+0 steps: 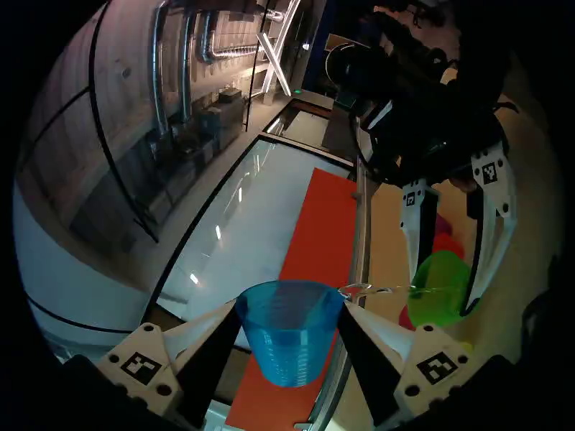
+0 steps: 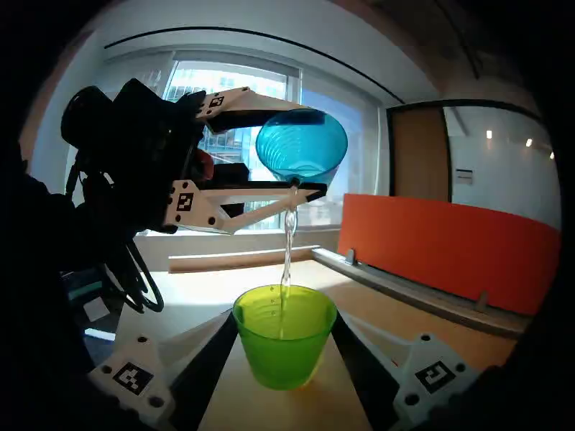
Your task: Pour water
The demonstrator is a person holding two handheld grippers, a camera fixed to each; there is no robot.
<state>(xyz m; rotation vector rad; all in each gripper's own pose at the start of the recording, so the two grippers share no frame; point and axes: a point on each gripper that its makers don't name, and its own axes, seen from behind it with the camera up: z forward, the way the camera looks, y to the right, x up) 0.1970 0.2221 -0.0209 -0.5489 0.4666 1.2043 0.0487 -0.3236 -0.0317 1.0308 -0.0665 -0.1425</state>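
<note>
Right gripper view | left jaws grip tilted blue cup [image 2: 302,147] | right jaws, seemingly, upright green cup [image 2: 284,334]

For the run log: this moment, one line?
pouring | left gripper: blue cup, tipped | right gripper: green cup, upright | water stream landing inside

An office — a pale wooden worktop [image 2: 374,302] backed by an orange divider screen [image 2: 445,244], tall windows [image 2: 237,93] onto city buildings, a glass-walled room [image 2: 503,165] beyond, bare silver ducts [image 1: 188,65] overhead.
</note>
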